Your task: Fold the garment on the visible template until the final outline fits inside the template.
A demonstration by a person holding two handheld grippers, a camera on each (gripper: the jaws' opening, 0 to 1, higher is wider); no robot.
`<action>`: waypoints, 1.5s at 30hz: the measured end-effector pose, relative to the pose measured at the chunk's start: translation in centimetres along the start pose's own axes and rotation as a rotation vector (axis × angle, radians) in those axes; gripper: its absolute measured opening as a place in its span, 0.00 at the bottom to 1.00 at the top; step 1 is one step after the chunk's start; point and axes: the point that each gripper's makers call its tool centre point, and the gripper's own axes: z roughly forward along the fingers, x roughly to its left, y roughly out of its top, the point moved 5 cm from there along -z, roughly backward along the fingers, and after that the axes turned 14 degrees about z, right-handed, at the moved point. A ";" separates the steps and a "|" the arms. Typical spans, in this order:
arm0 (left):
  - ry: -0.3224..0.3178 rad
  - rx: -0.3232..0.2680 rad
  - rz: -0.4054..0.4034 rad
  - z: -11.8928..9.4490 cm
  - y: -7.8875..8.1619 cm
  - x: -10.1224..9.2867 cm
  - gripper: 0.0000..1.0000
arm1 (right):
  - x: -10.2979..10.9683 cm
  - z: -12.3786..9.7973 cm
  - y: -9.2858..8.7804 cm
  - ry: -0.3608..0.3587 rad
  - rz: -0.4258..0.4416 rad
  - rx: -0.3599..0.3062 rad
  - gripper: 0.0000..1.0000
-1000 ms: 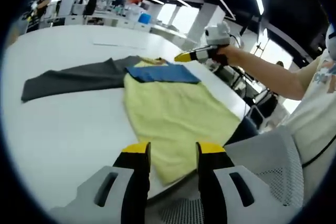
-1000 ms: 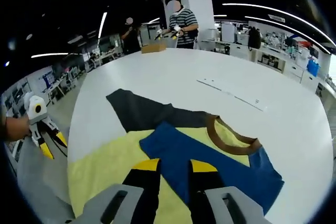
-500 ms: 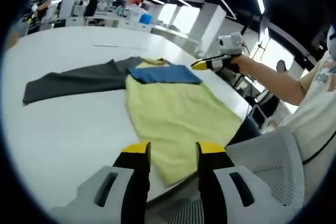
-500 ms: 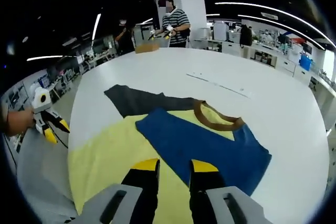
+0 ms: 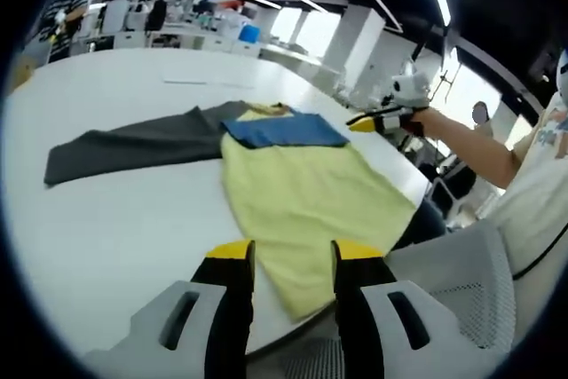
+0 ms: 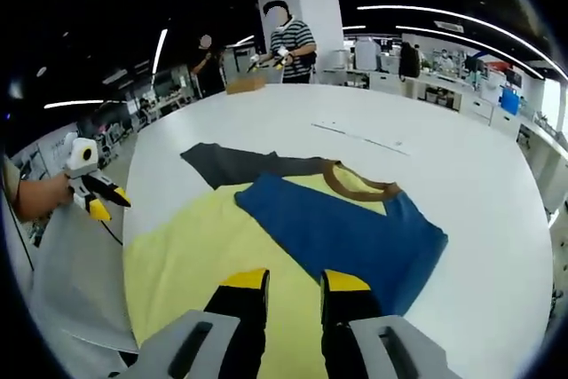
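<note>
A yellow garment with a blue folded sleeve lies mid-frame on the white desk, both the left gripper and right gripper hovering slightly parted, holding nothing.

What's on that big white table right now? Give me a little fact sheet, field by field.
surface: round white table
garment: yellow shirt lying flat, brown collar
sleeves: blue sleeve folded across the chest; grey sleeve spread out to the side
left claw: open, empty, above the table edge near the hem
right claw: open, empty, above the shirt
background: person in a striped top
</note>
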 end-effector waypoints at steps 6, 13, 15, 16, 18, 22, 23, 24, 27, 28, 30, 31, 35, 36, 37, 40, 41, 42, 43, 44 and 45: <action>0.027 0.003 0.010 -0.2 0.5 1.0 0.30 | -0.1 -1.1 -1.3 -0.004 0.010 0.000 0.19; 0.051 0.015 0.011 -0.5 0.6 2.0 0.31 | 0.0 -1.8 -2.8 -0.007 0.016 0.011 0.19; 0.061 0.016 0.007 -0.7 0.6 2.4 0.31 | 0.2 -2.0 -3.3 -0.004 0.019 0.015 0.18; 0.063 0.017 0.007 -0.7 0.6 2.5 0.31 | 0.2 -2.0 -3.6 -0.004 0.020 0.019 0.18; 0.070 0.022 0.006 -0.8 0.5 2.9 0.31 | 0.3 -2.1 -4.0 -0.004 0.020 0.023 0.18; 0.085 0.039 0.020 -0.9 0.7 3.7 0.31 | 0.2 -2.4 -4.6 -0.009 0.022 0.030 0.18; 0.088 0.040 0.020 -1.0 0.7 3.9 0.31 | 0.2 -2.4 -4.6 -0.007 0.025 0.028 0.19; 0.096 0.040 0.022 -1.1 0.8 4.3 0.31 | 0.3 -2.5 -4.6 -0.006 0.027 0.024 0.19; 0.111 0.041 0.020 -1.2 0.9 5.0 0.31 | 0.4 -2.7 -4.8 -0.007 0.029 0.022 0.19; 0.115 0.041 0.019 -1.2 0.9 5.2 0.31 | 0.4 -2.8 -4.8 -0.006 0.031 0.021 0.19; 0.127 0.044 0.018 -1.3 0.9 5.7 0.31 | 0.4 -3.0 -4.9 -0.009 0.028 0.019 0.19; 0.136 0.045 0.016 -1.3 0.9 6.1 0.31 | 0.4 -3.1 -4.9 -0.009 0.029 0.018 0.18; 0.163 0.046 0.001 -1.5 0.8 7.2 0.31 | 0.3 -3.3 -5.0 -0.010 0.033 0.014 0.19; 0.171 0.047 0.001 -1.5 0.8 7.6 0.31 | 0.3 -3.3 -5.0 -0.010 0.033 0.015 0.19; 0.177 0.047 -0.006 -1.6 0.8 7.9 0.31 | 0.2 -3.4 -5.1 -0.013 0.032 0.015 0.19; 0.188 0.023 -0.051 -1.7 1.0 8.7 0.30 | 0.1 -3.5 -5.3 -0.014 0.038 0.015 0.19; 0.195 0.018 -0.057 -1.8 1.1 9.0 0.30 | 0.0 -3.5 -5.4 -0.014 0.039 0.014 0.19; 0.200 0.017 -0.059 -1.8 1.1 9.2 0.30 | 0.0 -3.5 -5.4 -0.014 0.040 0.015 0.19; 0.210 0.015 -0.062 -1.9 1.1 9.5 0.30 | 0.0 -3.5 -5.6 -0.013 0.043 0.017 0.19; 0.213 0.016 -0.066 -1.8 1.1 9.7 0.30 | -0.1 -3.5 -5.7 -0.014 0.043 0.020 0.19; 0.219 0.021 -0.072 -1.8 1.0 10.1 0.30 | -0.1 -3.6 -5.8 -0.015 0.044 0.021 0.19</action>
